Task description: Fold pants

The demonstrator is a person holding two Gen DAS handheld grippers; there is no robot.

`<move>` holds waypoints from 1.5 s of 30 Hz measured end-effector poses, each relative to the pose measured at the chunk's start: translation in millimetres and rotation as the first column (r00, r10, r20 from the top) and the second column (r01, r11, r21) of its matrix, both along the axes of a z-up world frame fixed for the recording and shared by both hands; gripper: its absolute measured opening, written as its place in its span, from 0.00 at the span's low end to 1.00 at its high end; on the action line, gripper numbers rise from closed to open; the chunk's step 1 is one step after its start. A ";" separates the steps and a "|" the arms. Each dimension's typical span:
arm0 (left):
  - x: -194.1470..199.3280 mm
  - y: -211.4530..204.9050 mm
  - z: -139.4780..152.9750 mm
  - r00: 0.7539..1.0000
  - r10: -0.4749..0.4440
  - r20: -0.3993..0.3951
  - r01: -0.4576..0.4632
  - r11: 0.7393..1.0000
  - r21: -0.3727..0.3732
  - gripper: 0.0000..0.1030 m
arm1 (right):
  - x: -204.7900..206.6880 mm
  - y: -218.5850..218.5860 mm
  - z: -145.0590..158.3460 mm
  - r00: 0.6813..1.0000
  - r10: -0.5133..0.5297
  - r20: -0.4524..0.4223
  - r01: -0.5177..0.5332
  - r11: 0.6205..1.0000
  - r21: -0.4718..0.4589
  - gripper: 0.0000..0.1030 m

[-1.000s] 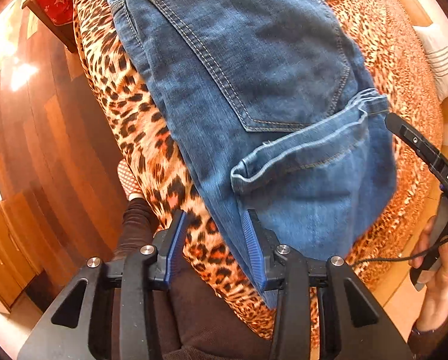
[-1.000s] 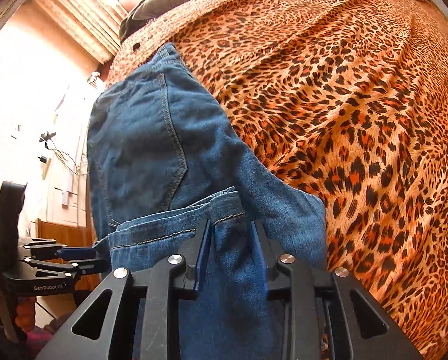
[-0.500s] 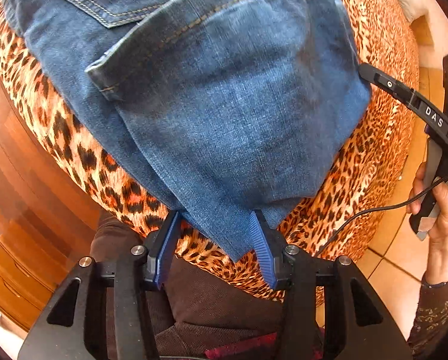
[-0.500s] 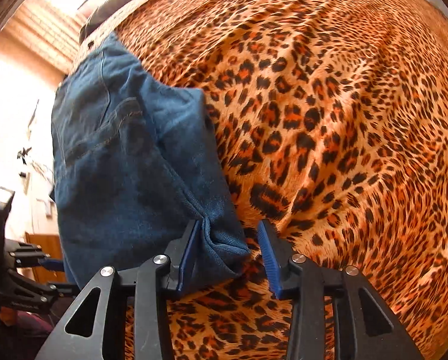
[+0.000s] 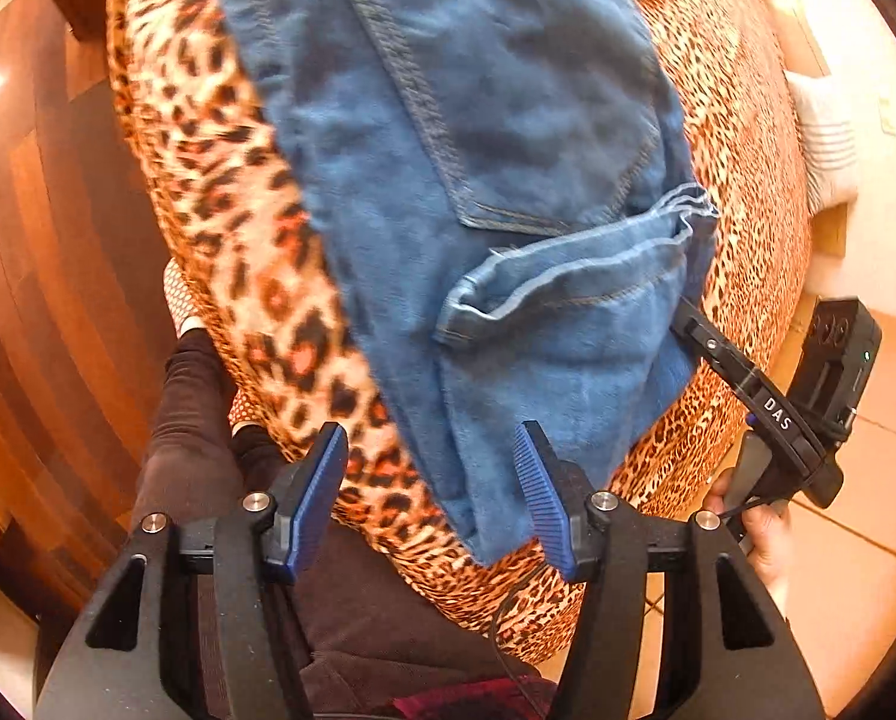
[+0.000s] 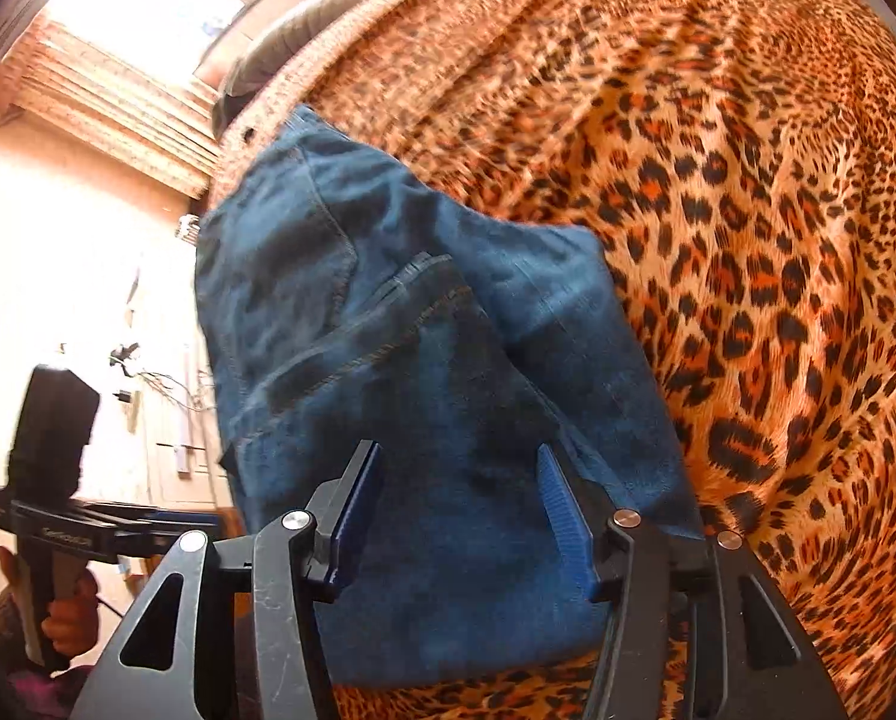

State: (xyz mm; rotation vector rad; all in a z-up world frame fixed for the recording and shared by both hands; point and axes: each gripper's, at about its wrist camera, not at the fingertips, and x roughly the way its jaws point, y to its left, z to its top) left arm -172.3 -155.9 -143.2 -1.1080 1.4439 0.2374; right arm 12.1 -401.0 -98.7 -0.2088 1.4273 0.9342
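The folded blue denim pants (image 5: 508, 192) lie on a bed covered with a leopard-print orange and black bedspread (image 5: 220, 192), near the bed's edge, back pocket uppermost, with a hemmed leg end (image 5: 574, 276) folded over the top layer. In the left wrist view the left claw (image 5: 430, 492) stands roughly half open and its jaws are opening; the near corner of the denim lies between the blue ribbed pads (image 5: 322, 480), but neither pad presses on it. In the right wrist view the right claw (image 6: 457, 510) is likewise about half open with its jaws opening; denim (image 6: 448, 372) fills the gap between its pads (image 6: 559, 504), and no pad is seen clamping the cloth, though motion blur limits certainty. The right claw also appears at the right edge of the left view, its black finger (image 5: 748, 384) just beside the fold's outer edge, held by a hand (image 5: 760, 528). The left claw's body (image 6: 52, 480) shows at the left of the right view, gripped by a hand (image 6: 70, 612). Below the bed edge are dark trousered legs (image 5: 190, 432) and a wooden floor (image 5: 46, 240).
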 end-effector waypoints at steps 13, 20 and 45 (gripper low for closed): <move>-32.1 155.9 7.2 0.940 0.317 0.127 -0.309 0.948 -0.077 0.59 | 46.8 64.1 53.1 0.995 -0.103 -0.010 0.103 0.994 0.024 0.67; 9.6 203.7 -8.9 0.899 0.409 0.157 -0.386 0.909 -0.158 0.63 | 64.2 149.9 52.9 0.997 -0.082 -0.016 0.082 0.996 0.020 0.67; 52.8 243.6 -29.8 0.885 0.436 0.167 -0.400 0.892 -0.211 0.79 | 74.3 370.5 -11.6 0.933 0.360 0.015 -0.358 0.931 -0.068 0.62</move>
